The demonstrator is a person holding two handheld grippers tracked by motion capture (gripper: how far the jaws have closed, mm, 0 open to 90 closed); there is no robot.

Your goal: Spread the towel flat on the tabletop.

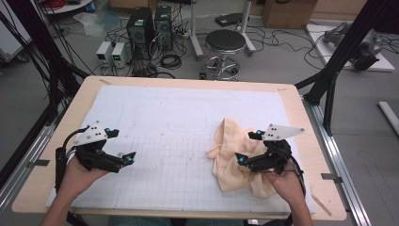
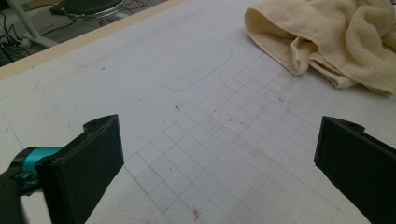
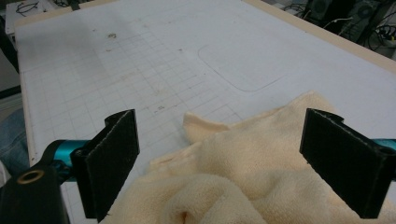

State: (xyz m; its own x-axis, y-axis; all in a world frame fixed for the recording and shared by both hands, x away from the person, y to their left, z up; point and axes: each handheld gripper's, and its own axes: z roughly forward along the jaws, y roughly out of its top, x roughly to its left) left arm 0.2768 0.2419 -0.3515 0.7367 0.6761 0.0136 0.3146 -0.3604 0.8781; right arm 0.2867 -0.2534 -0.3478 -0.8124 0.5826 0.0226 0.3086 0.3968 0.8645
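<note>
A: Where is the towel (image 1: pixel 234 151) found?

B: It is seen crumpled on the right half of the white gridded mat (image 1: pixel 164 117) that covers the bench (image 1: pixel 84 92), bunched in loose folds rather than spread flat. It is probably left heaped like this so that an edge or corner can be picked out.

A: And the right tongs (image 1: pixel 241 159)?

B: They are held low over the near part of the towel, with the jaws spread wide. In the right gripper view the cloth is seen lying between and beneath the 2 black pads (image 3: pixel 114 158), but it is not pinched by them. The hand is brought in from the bench's near edge, with the tongs pointed forward and towards the left.

A: What of the left tongs (image 1: pixel 128 159)?

B: They are kept well apart from the towel, over bare mat on the left. Their jaws are also spread, with nothing between them. They are angled towards the middle of the bench, so the towel's folded edge (image 2: pixel 299 56) is faced from across the grid, likely in readiness for a second grip.
</note>
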